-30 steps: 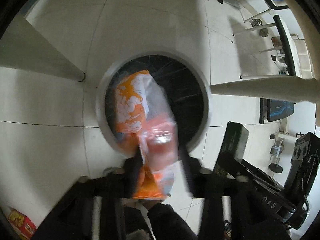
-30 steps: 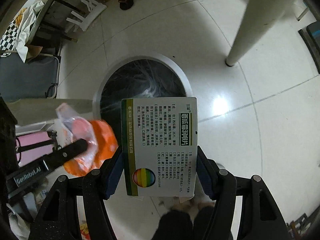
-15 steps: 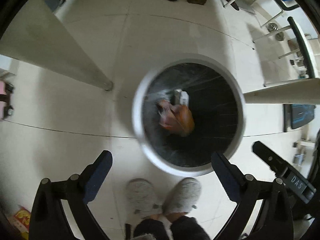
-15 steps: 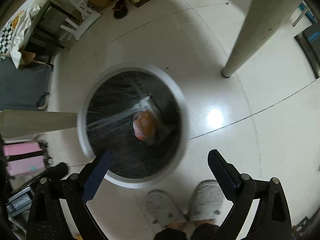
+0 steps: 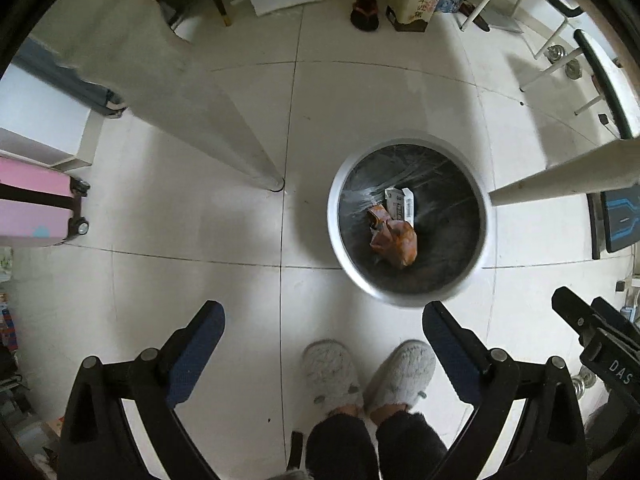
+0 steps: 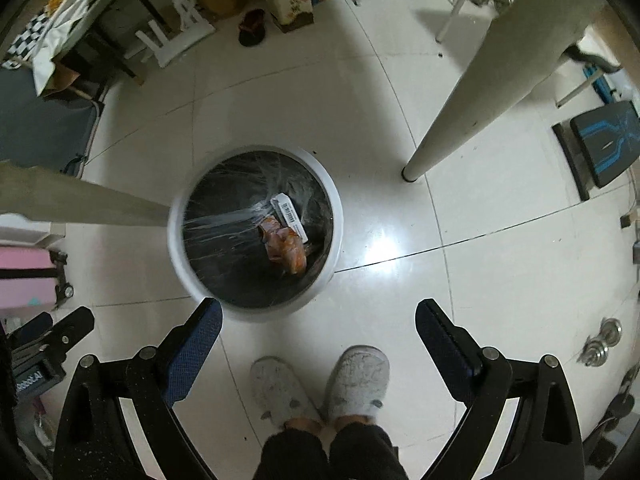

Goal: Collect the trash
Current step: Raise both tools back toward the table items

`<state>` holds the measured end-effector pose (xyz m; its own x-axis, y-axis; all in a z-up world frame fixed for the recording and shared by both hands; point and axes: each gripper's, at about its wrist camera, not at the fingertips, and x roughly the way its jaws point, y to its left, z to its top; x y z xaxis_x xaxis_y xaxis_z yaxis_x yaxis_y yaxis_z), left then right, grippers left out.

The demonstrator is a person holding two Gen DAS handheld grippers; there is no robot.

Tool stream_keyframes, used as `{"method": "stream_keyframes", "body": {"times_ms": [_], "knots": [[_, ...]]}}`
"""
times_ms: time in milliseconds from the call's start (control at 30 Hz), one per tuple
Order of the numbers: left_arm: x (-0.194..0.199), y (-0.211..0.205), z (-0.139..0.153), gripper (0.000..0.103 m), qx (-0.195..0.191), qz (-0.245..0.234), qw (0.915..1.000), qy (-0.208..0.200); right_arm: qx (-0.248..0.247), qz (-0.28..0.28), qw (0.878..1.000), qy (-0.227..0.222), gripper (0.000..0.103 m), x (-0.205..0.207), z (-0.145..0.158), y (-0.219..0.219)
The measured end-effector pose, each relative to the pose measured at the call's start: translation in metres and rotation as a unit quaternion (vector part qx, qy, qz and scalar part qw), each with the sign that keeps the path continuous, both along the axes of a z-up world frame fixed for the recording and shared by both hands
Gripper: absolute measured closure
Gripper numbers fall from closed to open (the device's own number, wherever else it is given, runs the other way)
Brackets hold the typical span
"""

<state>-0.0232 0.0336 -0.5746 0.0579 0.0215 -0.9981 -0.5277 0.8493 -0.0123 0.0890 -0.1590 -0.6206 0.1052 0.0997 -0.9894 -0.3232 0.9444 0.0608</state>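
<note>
Both sets of fingers are spread wide with nothing between them: the left gripper has its blue-padded fingers held up over bare floor tiles, and the right gripper looks the same, fingers wide apart and empty. Right below them you can see the person's grey fuzzy slippers, side by side and toes pointing at the bin. The trash bin is a round white one with a black liner, sitting on the floor just past the slippers, a bit off to the right in the left camera and a bit off to the left in the right one. Down at the bottom of it is the trash: a crumpled orange snack bag and a white box with a barcode lying touching it, on the far side of the bag. Same pair shows in the right view, bag and box pressed together low in the liner. White table legs come down to the floor on either side of the bin, one of them crossing over its rim in each view. Off to the left there's a pink suitcase, and along the far wall a pile of boxes, a dark slipper and a small white rack.
</note>
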Motion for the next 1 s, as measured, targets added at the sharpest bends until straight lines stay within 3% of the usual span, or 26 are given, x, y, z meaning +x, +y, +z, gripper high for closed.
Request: {"method": "stream_keyframes", "body": {"times_ms": [333, 633, 800, 900, 1000], "knots": [[-0.029, -0.013, 0.123, 0.002, -0.004, -0.004, 0.9999, -0.009, 0.01, 0.02, 1.0, -0.008, 0.005, -0.045, 0.148, -0.001], [-0.026, -0.002, 0.261, 0.002, 0.039, 0.004, 0.9974, -0.061, 0.06, 0.002, 0.998, -0.033, 0.005, -0.052, 0.31, -0.002], [0.012, 0.015, 0.311, 0.002, 0.067, 0.013, 0.9938, -0.089, 0.081, -0.017, 0.995, -0.059, 0.005, -0.007, 0.386, -0.006], [0.046, 0.028, 0.332, 0.002, 0.079, 0.024, 0.9919, -0.096, 0.08, -0.023, 0.994, -0.074, 0.005, 0.039, 0.412, -0.009], [0.088, 0.043, 0.332, 0.002, 0.069, 0.041, 0.9928, -0.089, 0.081, -0.048, 0.993, -0.072, 0.005, 0.098, 0.428, -0.009]]}}
